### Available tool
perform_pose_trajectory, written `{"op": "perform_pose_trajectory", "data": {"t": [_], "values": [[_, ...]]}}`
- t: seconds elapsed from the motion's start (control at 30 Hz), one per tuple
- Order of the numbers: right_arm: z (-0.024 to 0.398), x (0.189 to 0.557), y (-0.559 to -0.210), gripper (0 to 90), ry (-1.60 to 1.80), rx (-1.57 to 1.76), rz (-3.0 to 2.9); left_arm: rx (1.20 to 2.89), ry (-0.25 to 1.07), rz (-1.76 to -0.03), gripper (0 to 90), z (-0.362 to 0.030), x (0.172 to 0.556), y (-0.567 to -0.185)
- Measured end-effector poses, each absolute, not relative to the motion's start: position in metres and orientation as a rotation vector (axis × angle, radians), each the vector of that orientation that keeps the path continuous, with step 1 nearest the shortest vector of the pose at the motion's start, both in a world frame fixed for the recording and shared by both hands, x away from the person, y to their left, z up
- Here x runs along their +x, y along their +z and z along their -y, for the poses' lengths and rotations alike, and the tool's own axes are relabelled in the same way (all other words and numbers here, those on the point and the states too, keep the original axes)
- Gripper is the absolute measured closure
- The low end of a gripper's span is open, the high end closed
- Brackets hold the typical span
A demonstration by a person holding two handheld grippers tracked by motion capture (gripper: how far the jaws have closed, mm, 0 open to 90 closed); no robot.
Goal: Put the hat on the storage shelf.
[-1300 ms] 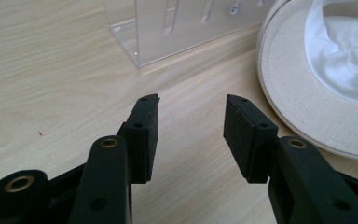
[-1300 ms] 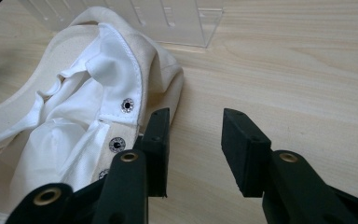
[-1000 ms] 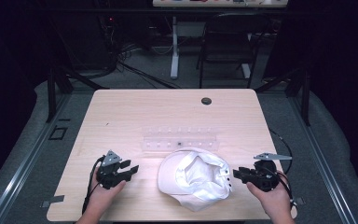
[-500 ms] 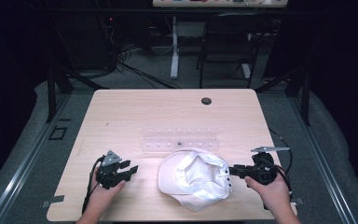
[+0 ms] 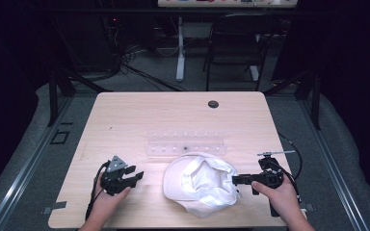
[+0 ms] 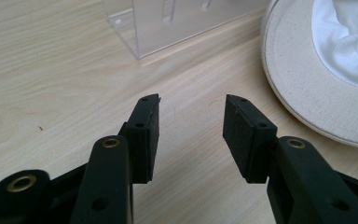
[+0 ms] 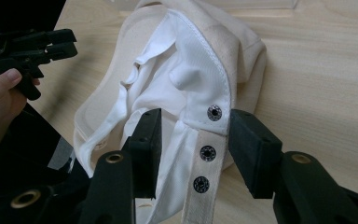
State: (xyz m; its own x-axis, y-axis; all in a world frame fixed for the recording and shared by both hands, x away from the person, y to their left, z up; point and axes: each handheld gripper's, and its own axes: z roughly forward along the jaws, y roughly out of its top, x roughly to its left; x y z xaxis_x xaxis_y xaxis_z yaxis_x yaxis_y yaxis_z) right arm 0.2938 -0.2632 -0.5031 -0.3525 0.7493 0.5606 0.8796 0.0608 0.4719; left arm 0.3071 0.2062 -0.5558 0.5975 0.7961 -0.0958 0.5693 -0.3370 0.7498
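Cap point(image 5: 201, 184) sits upside down at the counter's point(image 5: 125, 120) near edge between both grippers, and we'd call it light, floppy cloth. Right gripper point(image 7: 193, 140) has just been opening its fingers, now spread around the snap strap point(image 7: 205, 156), the firmest spot to grab; left gripper point(image 5: 136, 176) fingers are spread on nothing.

Light wood table point(image 5: 125, 120) — white cap point(image 5: 200, 182), clear plastic rack point(image 5: 185, 146) lying on it.
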Motion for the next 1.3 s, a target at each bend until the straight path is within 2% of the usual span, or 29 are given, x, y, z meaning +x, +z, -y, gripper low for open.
{"op": "perform_pose_trajectory", "data": {"t": [0.2,0.7,1.0,1.07,1.2,1.3], "values": [[0.263,0.298,-0.515,50.1,-1.132,-1.703,2.107,2.055,0.38,-1.077,56.1,-0.206,0.307,-0.556],[0.251,0.3,-0.538,48.2,-1.057,-1.66,2.016,2.056,0.378,-1.069,56.1,-0.206,0.307,-0.555],[0.25,0.298,-0.519,48.4,-1.16,-1.605,1.928,2.054,0.381,-1.07,56.1,-0.206,0.307,-0.555],[0.25,0.298,-0.516,49.0,-1.163,-1.602,1.926,2.054,0.382,-1.07,56.1,-0.205,0.307,-0.555],[0.247,0.299,-0.509,60.1,-1.153,-1.619,1.935,2.054,0.383,-1.071,56.1,-0.205,0.306,-0.555],[0.247,0.301,-0.509,64.2,-1.126,-1.626,1.94,2.052,0.382,-1.074,56.1,-0.206,0.306,-0.555]]}}
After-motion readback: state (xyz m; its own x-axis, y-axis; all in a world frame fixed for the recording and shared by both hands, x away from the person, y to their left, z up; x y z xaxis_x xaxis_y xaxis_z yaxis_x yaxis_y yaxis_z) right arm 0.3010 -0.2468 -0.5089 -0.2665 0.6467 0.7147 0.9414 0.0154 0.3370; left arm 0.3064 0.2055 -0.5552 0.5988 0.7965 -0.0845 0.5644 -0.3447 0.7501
